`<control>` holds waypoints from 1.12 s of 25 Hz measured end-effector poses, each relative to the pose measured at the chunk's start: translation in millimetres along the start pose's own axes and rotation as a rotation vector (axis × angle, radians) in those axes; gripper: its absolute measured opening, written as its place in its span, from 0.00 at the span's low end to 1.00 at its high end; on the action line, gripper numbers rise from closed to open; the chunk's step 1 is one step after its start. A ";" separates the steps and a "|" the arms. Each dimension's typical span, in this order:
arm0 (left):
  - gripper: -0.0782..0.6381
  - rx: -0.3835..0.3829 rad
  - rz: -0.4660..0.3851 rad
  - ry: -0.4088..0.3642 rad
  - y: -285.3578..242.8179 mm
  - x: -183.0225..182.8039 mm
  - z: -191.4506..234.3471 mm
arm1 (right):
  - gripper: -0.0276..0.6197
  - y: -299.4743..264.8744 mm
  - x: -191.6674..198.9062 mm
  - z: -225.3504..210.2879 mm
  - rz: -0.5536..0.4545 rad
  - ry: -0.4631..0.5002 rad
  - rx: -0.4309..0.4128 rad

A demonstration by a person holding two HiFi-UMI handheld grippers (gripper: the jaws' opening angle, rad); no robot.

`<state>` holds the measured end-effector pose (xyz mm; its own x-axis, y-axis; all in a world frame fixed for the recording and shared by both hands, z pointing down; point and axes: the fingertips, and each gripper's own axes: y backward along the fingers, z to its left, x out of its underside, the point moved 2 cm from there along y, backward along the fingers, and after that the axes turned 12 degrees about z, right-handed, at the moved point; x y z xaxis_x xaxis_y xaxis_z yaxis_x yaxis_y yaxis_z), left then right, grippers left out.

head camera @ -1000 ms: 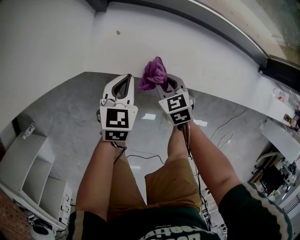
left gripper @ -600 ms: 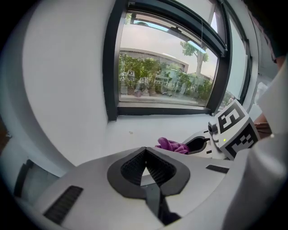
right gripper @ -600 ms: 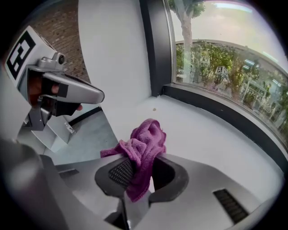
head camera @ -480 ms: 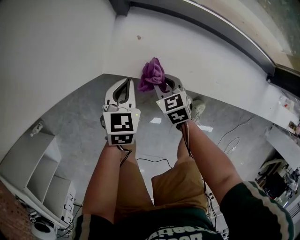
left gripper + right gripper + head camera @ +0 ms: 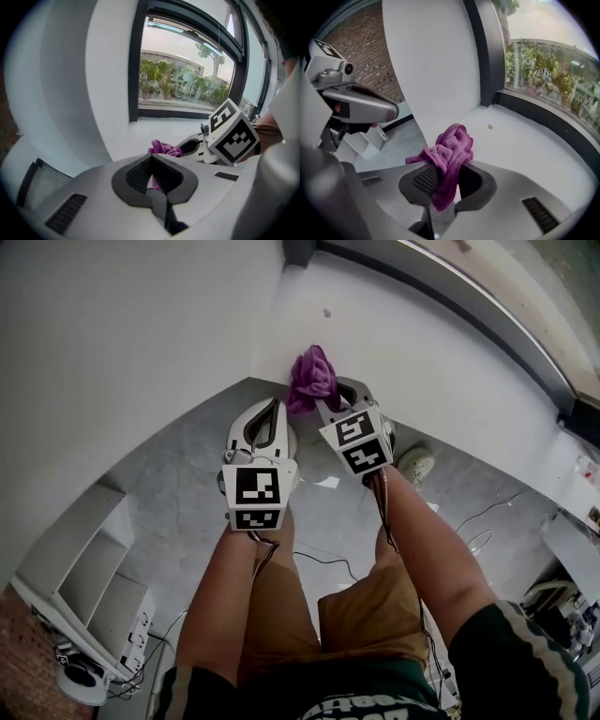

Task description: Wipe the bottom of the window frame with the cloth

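Right gripper view: the purple cloth is bunched lengthwise along the right gripper fingers pinching it, its loose end pointing at the white surface below the window frame. Beside it, the left gripper fingers are pressed together, empty.

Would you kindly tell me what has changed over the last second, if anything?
Both grippers shifted left along the wall toward the corner; the right gripper carried the cloth to under the wall's spot. Unchanged: the right gripper stays shut on the cloth, the left gripper shut and empty.
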<state>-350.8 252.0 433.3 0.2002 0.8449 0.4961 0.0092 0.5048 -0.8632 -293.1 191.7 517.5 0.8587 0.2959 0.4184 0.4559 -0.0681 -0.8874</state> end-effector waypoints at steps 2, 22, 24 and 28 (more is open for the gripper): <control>0.12 -0.020 0.003 0.013 1.9 2.4 8.3 | 0.18 -6.3 -13.4 3.4 -0.003 0.049 -0.015; 0.12 -0.068 0.014 0.061 2.1 0.5 22.3 | 0.18 -32.5 -61.0 23.6 0.024 0.173 -0.158; 0.12 -0.070 0.001 0.053 1.7 -4.1 18.4 | 0.18 -33.0 -63.7 19.9 0.031 0.175 -0.154; 0.12 -0.059 -0.009 0.069 -1.1 -16.8 13.3 | 0.18 -32.3 -74.0 6.9 0.021 0.180 -0.137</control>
<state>-367.2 239.6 427.2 0.2664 0.8253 0.4980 0.0683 0.4992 -0.8638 -373.0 178.6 513.9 0.8905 0.1191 0.4390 0.4547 -0.2043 -0.8669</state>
